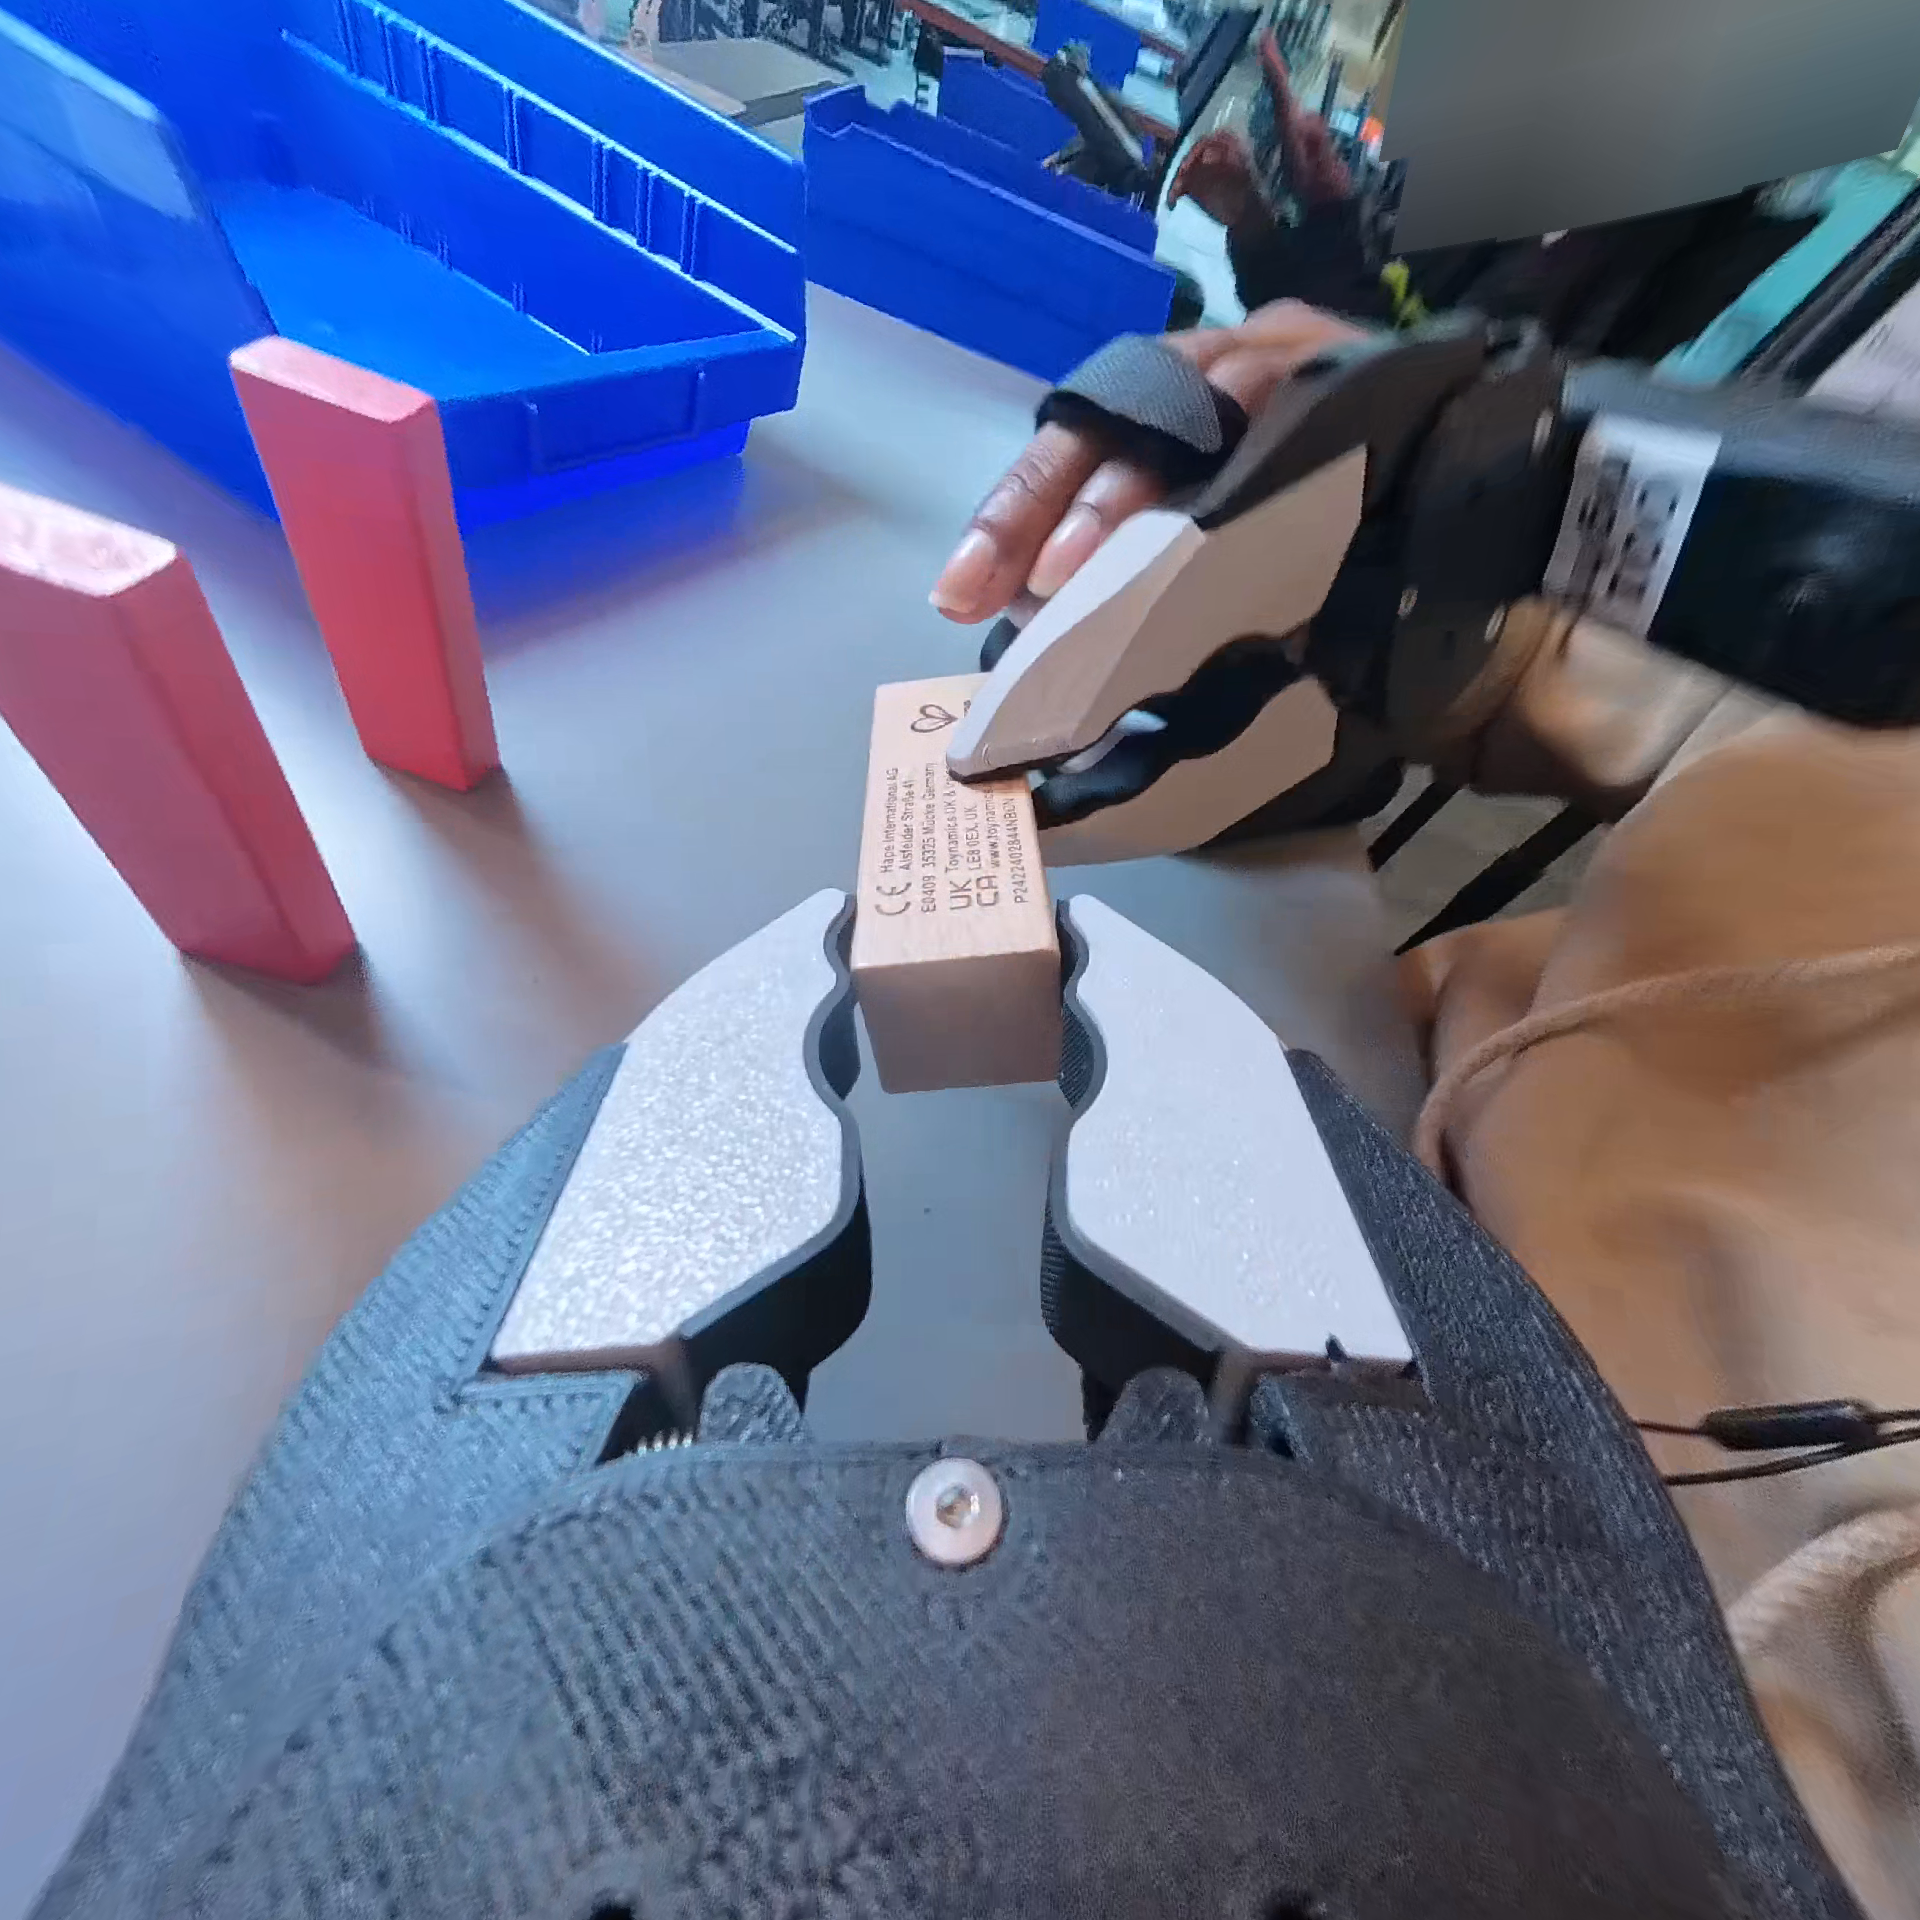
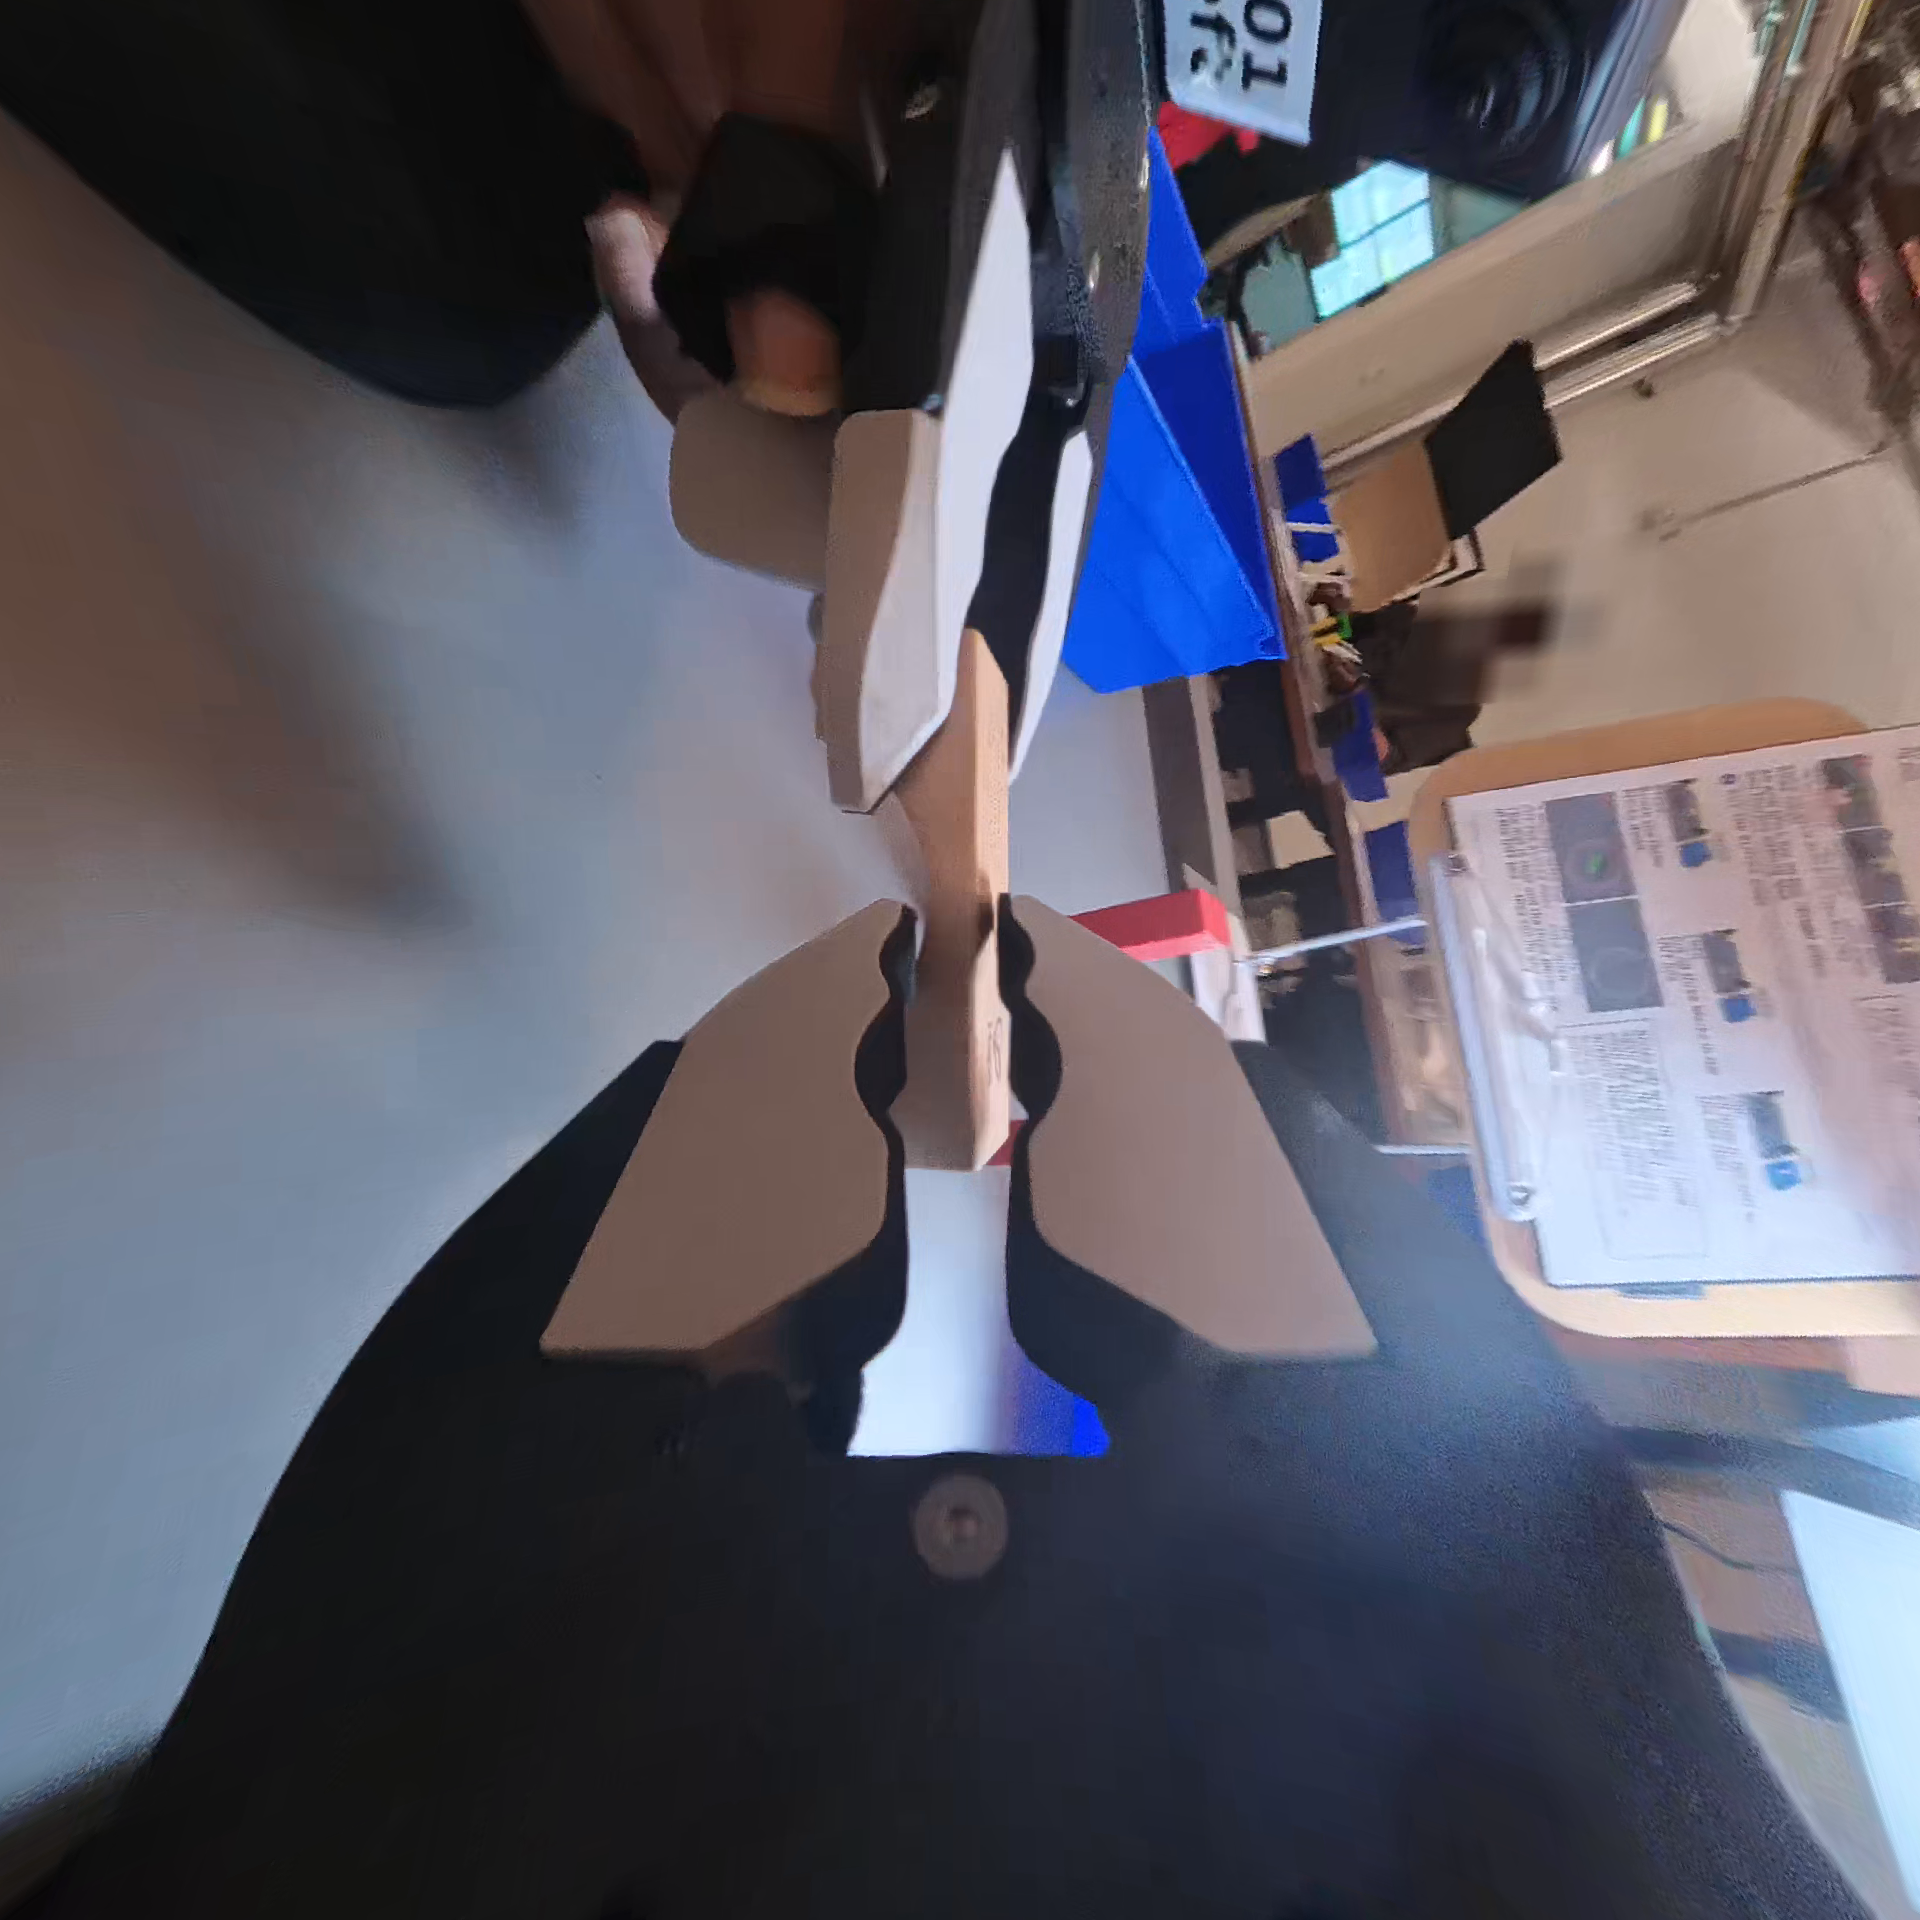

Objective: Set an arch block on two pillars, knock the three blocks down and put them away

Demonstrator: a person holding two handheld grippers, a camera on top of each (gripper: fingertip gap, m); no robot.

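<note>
A natural wood arch block (image 1: 940, 842) with print on its top face is held just above the grey table (image 1: 644, 790) by both grippers. My left gripper (image 1: 951, 925) is shut on its near end. My right gripper (image 1: 1003, 774) comes in from the right and is shut on its far end. In the right wrist view my right gripper (image 2: 956, 935) clamps the block (image 2: 956, 1091), and the left gripper (image 2: 951, 769) holds its other end. Two red pillars (image 1: 364, 561) (image 1: 156, 748) stand upright to the left, apart from each other; one shows red in the right wrist view (image 2: 1153, 925).
An open blue bin (image 1: 499, 270) lies behind the pillars and a second blue bin (image 1: 956, 229) further back; one also shows in the right wrist view (image 2: 1164, 540). A person's hand (image 1: 1060, 520) and tan sleeve (image 1: 1662, 1039) are at right. A clipboard with papers (image 2: 1683, 997) stands beyond the table. Both grippers' tips are close together, under 4 cm apart.
</note>
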